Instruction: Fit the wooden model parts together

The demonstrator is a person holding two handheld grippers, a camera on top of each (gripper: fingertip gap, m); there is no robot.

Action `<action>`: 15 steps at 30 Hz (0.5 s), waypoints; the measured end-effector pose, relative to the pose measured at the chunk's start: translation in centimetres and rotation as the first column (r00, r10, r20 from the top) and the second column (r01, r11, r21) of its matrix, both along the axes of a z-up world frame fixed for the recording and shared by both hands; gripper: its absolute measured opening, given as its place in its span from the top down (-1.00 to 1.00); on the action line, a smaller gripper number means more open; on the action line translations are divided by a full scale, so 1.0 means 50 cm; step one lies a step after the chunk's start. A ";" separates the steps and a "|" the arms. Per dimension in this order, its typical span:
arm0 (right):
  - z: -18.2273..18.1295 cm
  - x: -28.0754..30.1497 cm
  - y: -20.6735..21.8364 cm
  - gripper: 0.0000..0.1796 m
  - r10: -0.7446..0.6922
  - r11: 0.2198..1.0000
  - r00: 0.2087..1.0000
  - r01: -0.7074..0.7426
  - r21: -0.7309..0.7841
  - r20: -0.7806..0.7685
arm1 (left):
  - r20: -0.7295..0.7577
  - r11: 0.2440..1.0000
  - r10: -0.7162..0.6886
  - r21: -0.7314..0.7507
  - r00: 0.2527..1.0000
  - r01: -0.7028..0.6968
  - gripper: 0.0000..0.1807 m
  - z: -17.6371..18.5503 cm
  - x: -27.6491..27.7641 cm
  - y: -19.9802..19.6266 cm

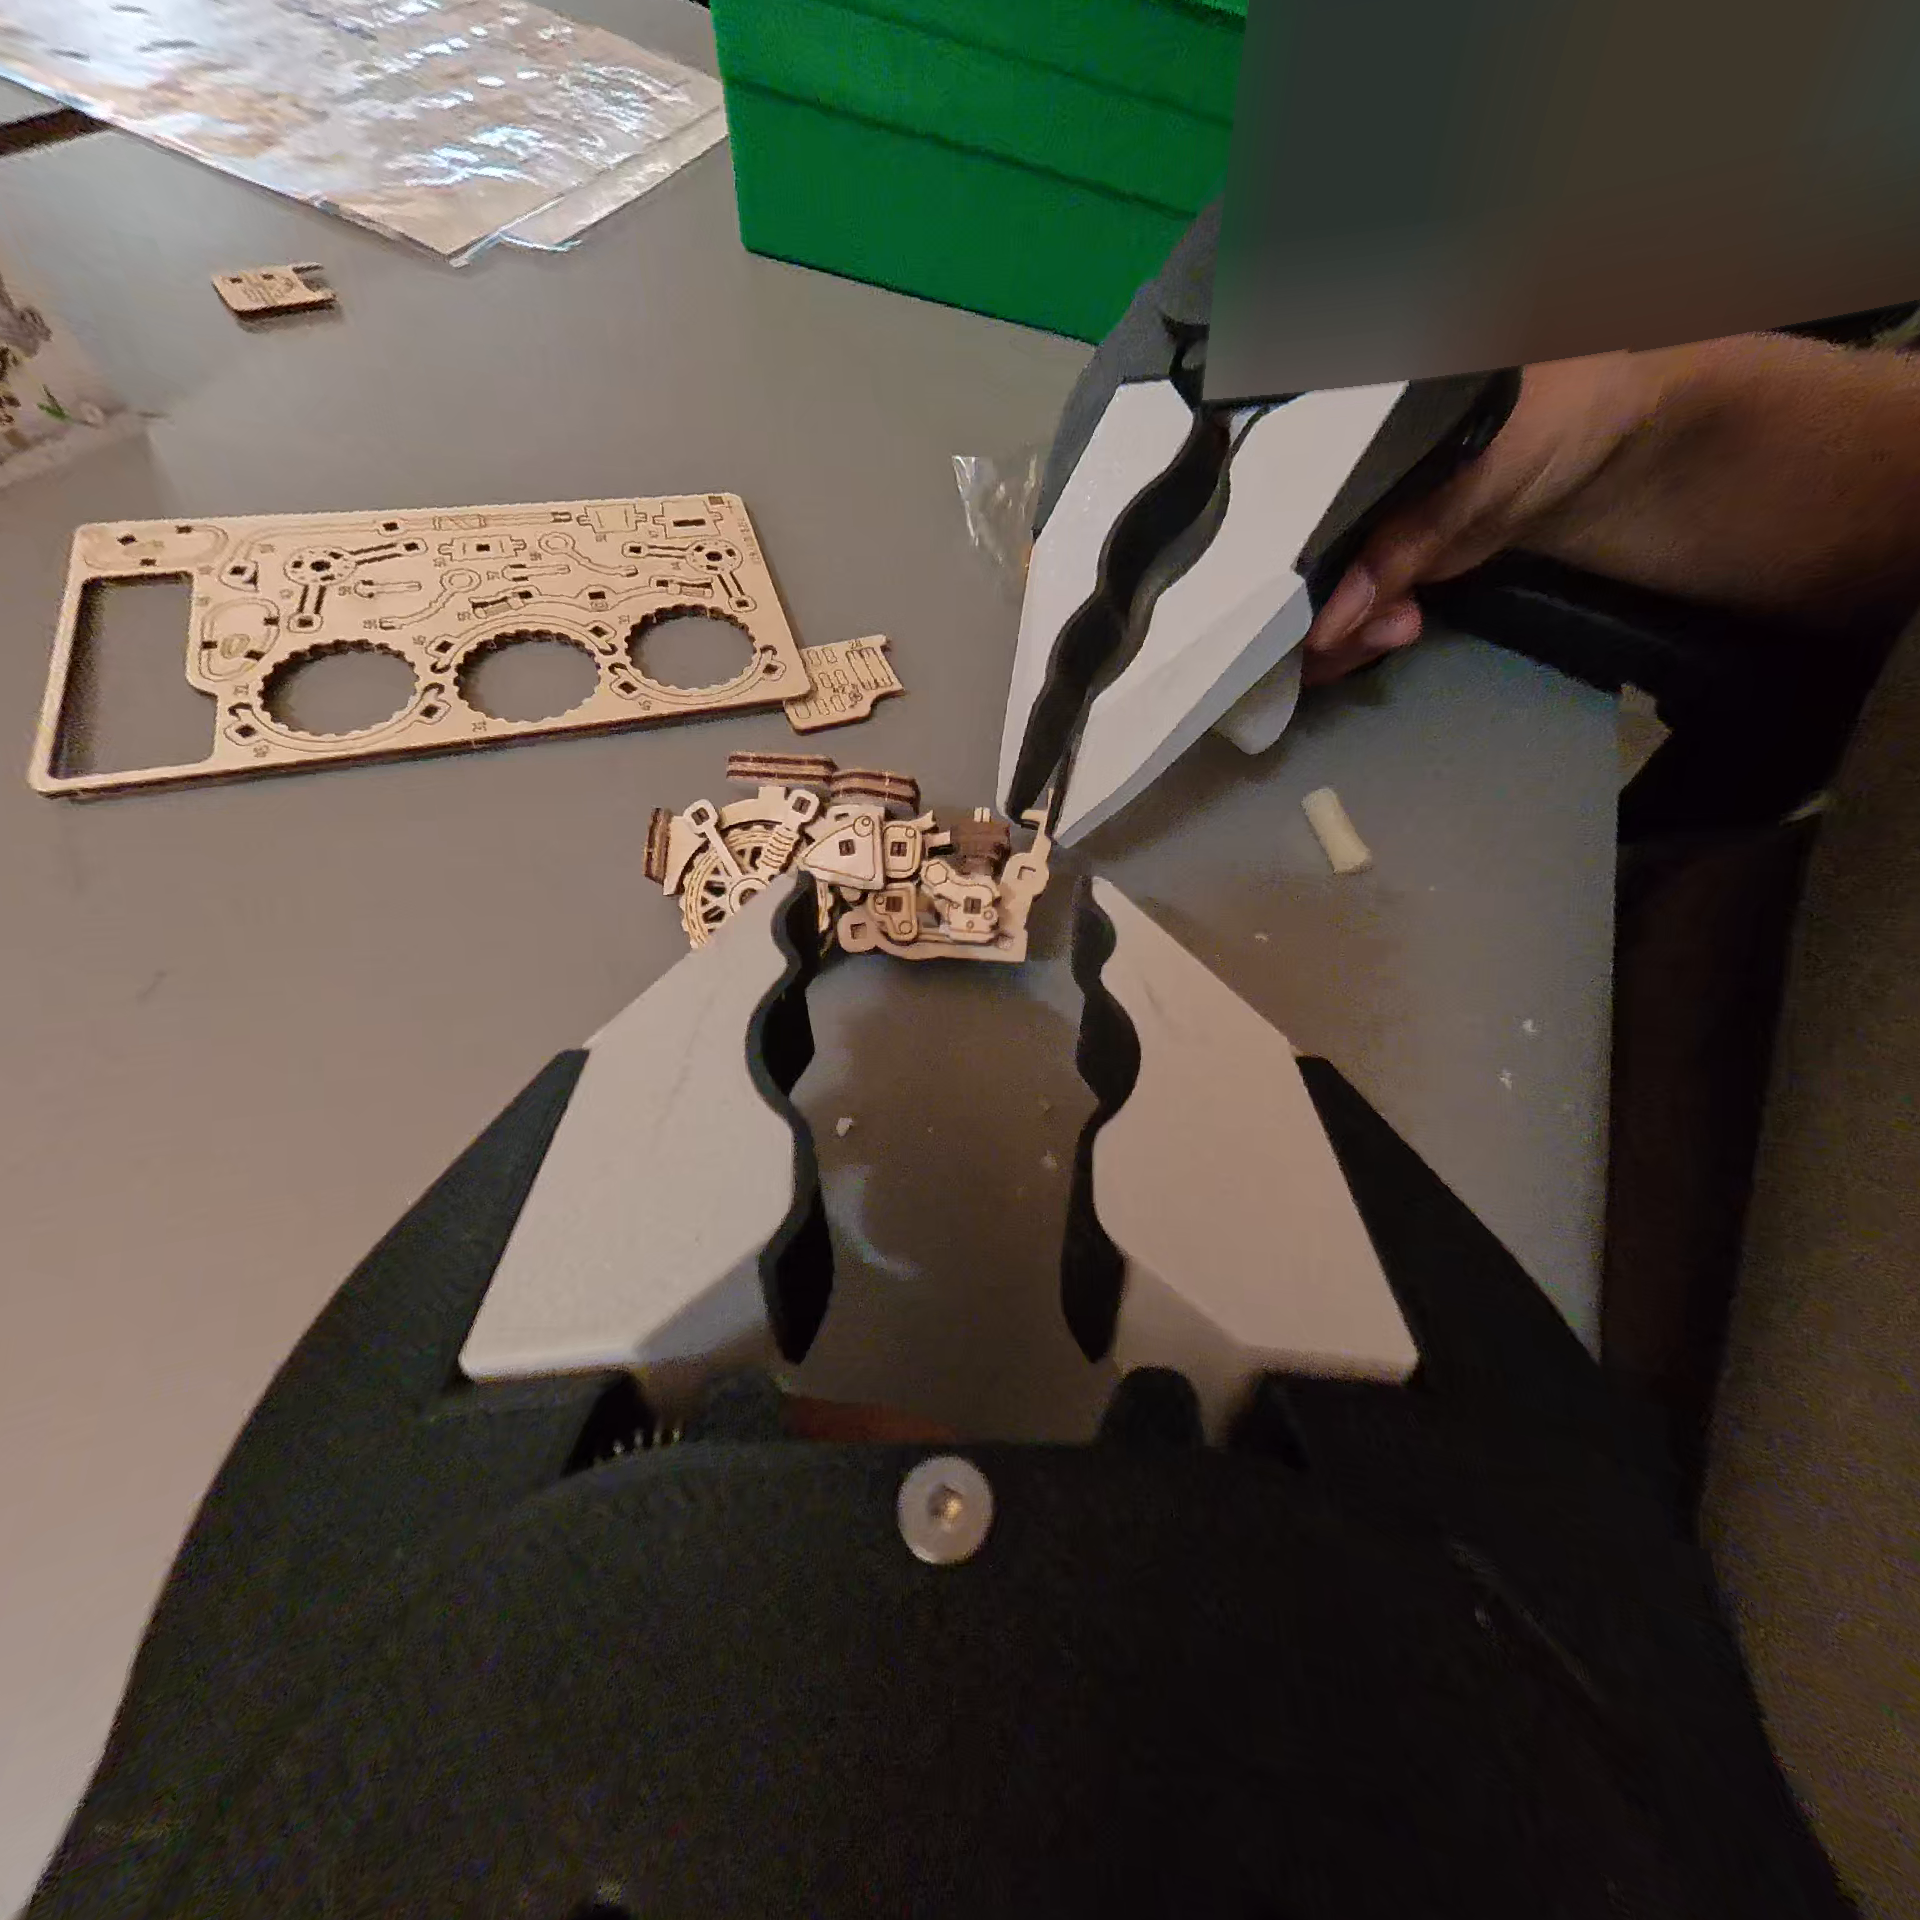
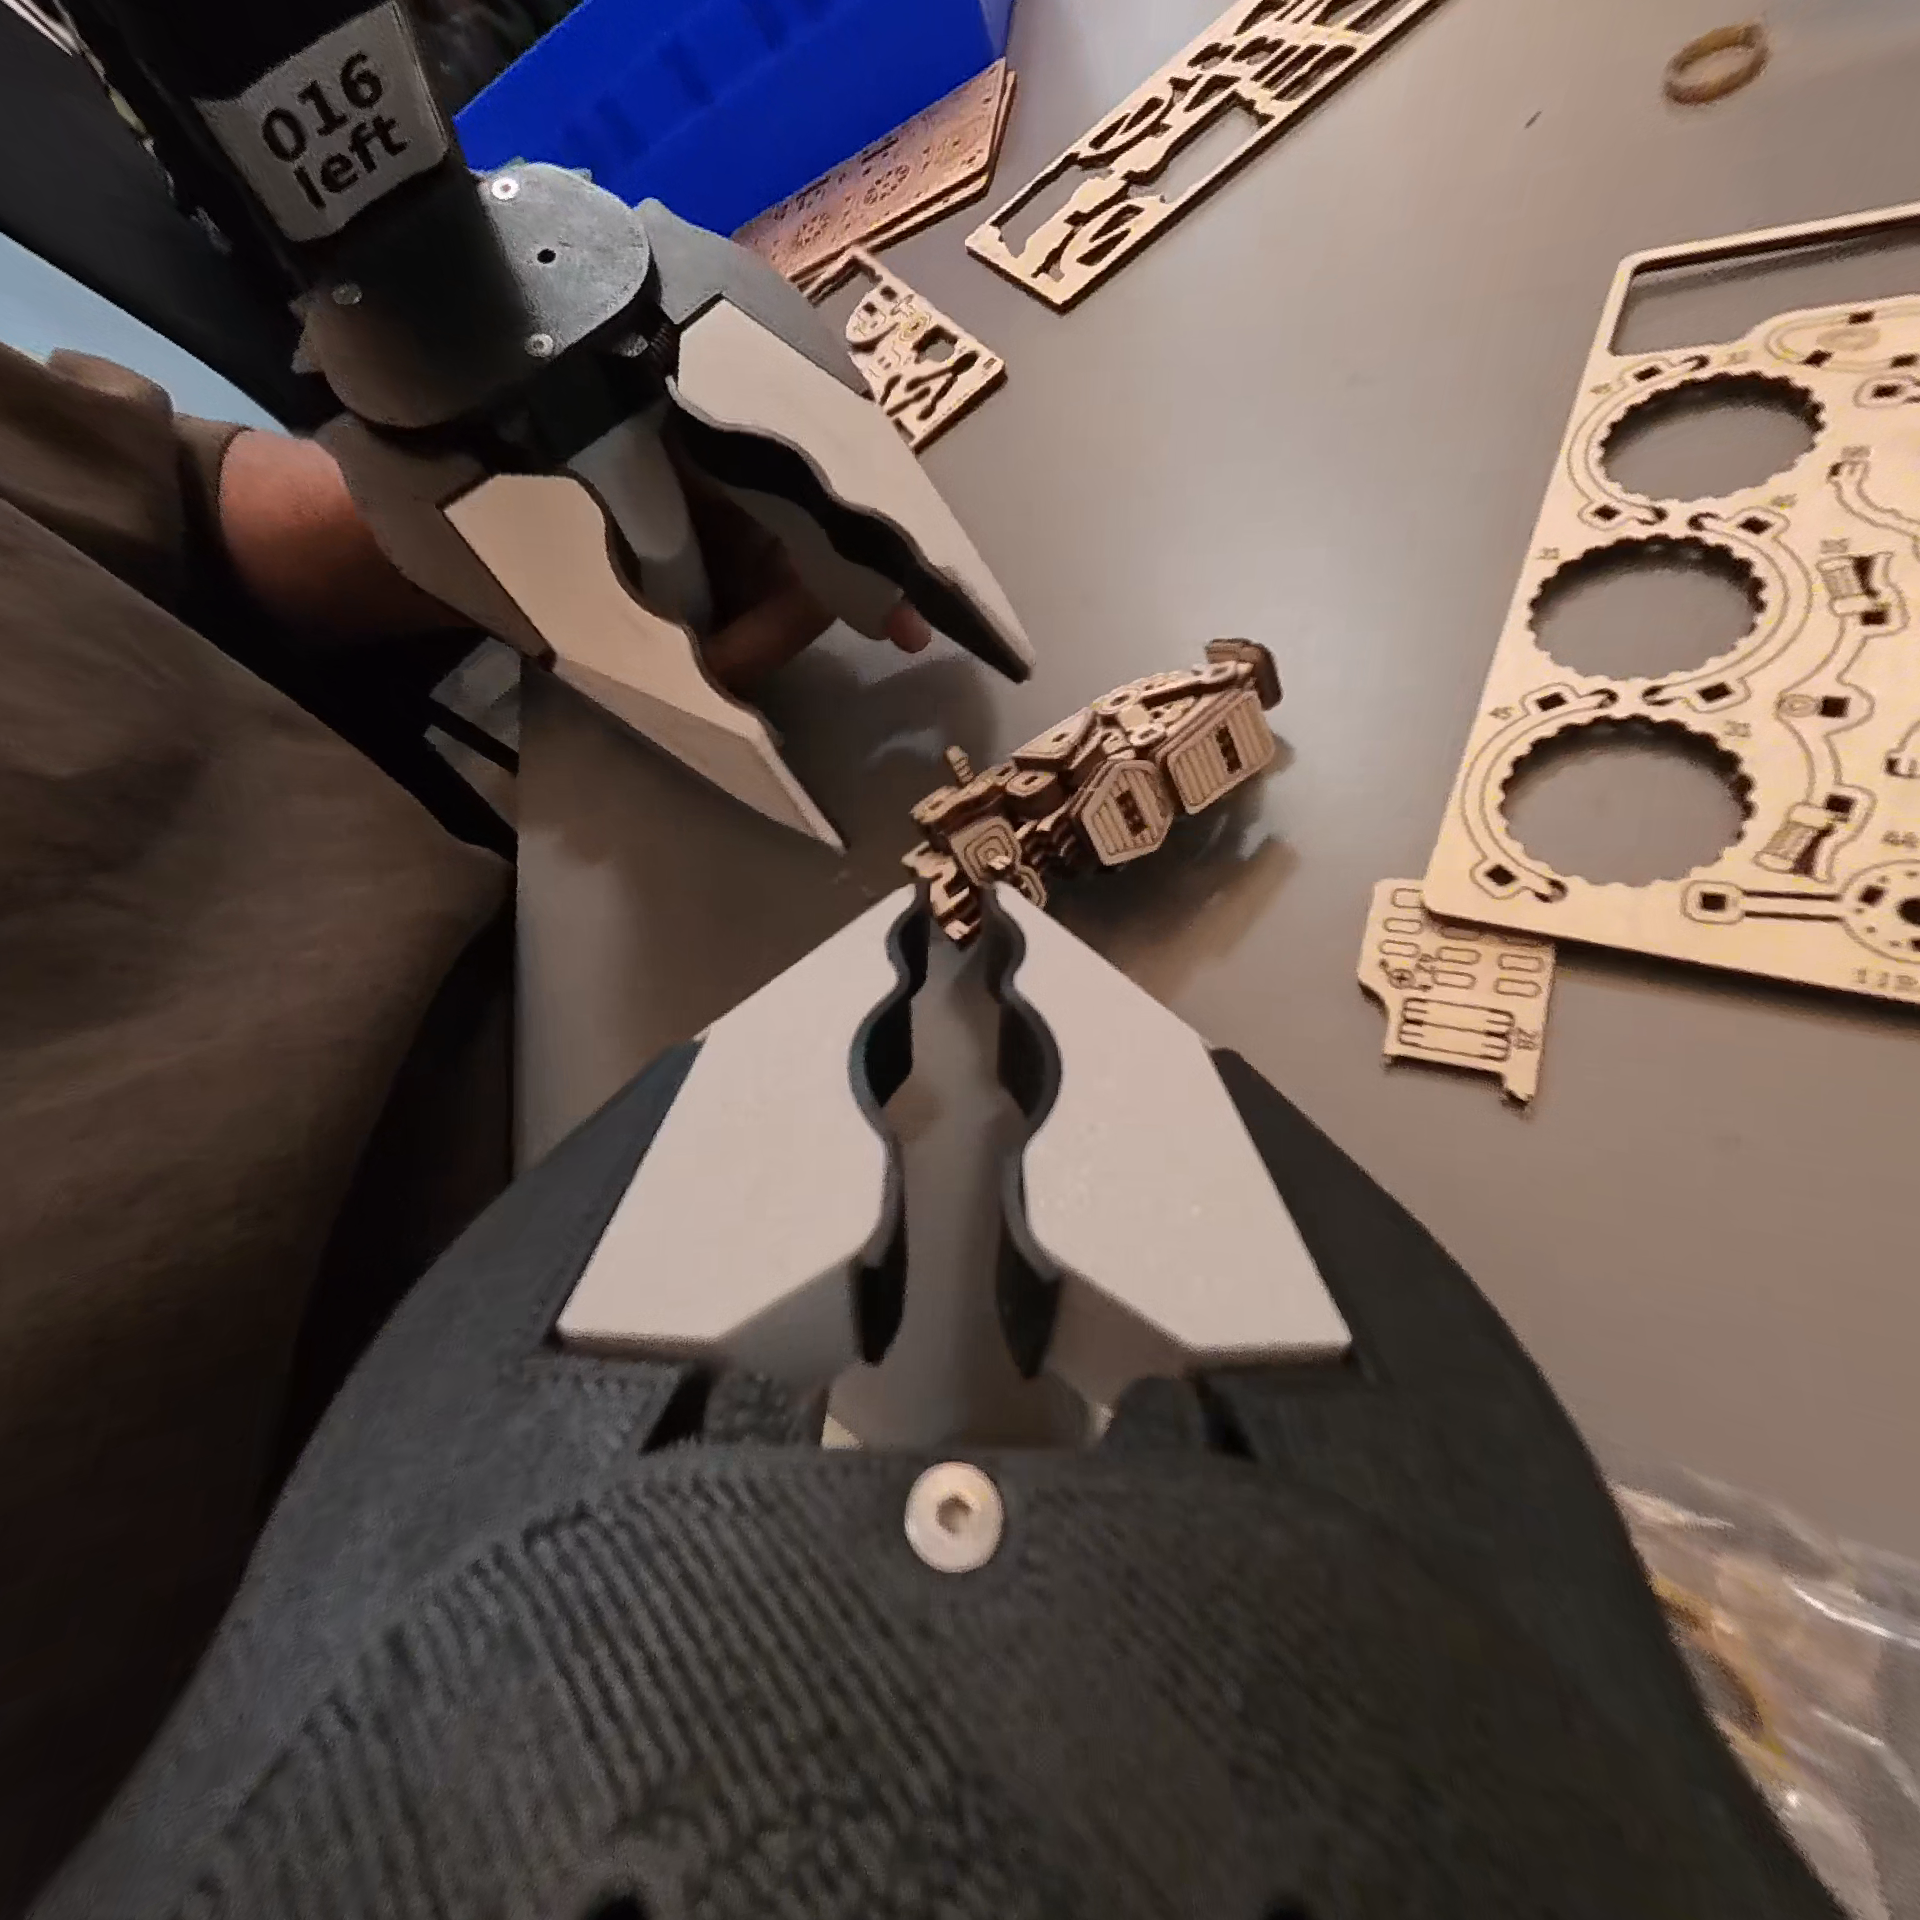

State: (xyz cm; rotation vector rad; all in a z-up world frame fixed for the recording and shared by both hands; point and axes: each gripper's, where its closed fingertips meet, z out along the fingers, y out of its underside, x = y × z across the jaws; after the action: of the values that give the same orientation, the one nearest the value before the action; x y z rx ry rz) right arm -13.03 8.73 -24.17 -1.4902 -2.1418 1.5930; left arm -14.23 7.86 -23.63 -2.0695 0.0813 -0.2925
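Note:
A small, partly built wooden model (image 1: 862,873) shaped like a motorcycle rests on the grey table (image 1: 312,987). It also shows in the right wrist view (image 2: 1122,790). My right gripper (image 2: 956,904) is shut on a thin part at one end of the model. In the left wrist view it (image 1: 1031,821) comes down from the upper right onto that end. My left gripper (image 1: 948,899) is open, with its tips on either side of the model's near edge and not gripping it. In the right wrist view it (image 2: 932,753) hangs open at the upper left.
A punched-out wooden parts sheet (image 1: 416,634) (image 2: 1714,623) lies beside the model, with a small offcut (image 1: 844,681) (image 2: 1455,977) at its corner. A green box (image 1: 966,156) and foil bag (image 1: 364,104) stand behind. More sheets (image 2: 1174,156) and a blue bin (image 2: 727,94) lie farther off. My left and right fingertips are right by each other. From the right gripper's tips to the small offcut (image 1: 844,681) is close to 8 cm. The right camera catches it too, in the right wrist view (image 2: 1439,976).

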 end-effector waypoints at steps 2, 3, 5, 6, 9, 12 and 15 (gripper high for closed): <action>0.000 0.001 -0.006 0.92 0.004 1.000 1.000 -0.004 0.021 -0.009 | -0.058 1.000 0.006 0.001 0.998 -0.006 0.45 -0.002 0.003 0.000; 0.000 0.001 -0.008 0.92 0.004 1.000 1.000 -0.004 0.028 -0.012 | -0.094 1.000 0.006 0.002 0.996 -0.006 0.44 -0.003 0.006 0.000; 0.001 0.000 -0.011 0.92 0.000 1.000 1.000 0.001 0.030 -0.013 | -0.195 1.000 0.030 0.000 0.980 -0.030 0.42 -0.009 0.005 0.001; 0.003 0.000 -0.012 0.92 -0.003 1.000 1.000 0.003 0.024 -0.013 | -0.260 0.999 0.038 0.002 0.965 -0.039 0.41 -0.012 0.005 0.001; 0.012 -0.001 -0.015 0.92 -0.014 1.000 1.000 0.014 -0.026 -0.005 | -0.499 0.999 0.055 0.030 0.865 -0.046 0.36 -0.019 0.001 0.001; 0.025 0.000 -0.020 0.92 -0.015 0.995 1.000 0.016 -0.103 0.007 | -0.695 0.998 0.059 0.062 0.717 -0.022 0.39 -0.025 -0.004 0.001; 0.033 0.000 -0.025 0.92 -0.012 0.987 1.000 0.015 -0.159 0.017 | -0.753 0.995 0.083 0.095 0.653 -0.016 0.45 -0.019 -0.006 0.005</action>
State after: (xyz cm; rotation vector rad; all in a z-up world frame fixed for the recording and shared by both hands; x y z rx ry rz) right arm -13.01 7.49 -22.51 -1.5626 -2.0507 1.7909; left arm -14.51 8.12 -24.57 -1.9743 0.5381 0.6377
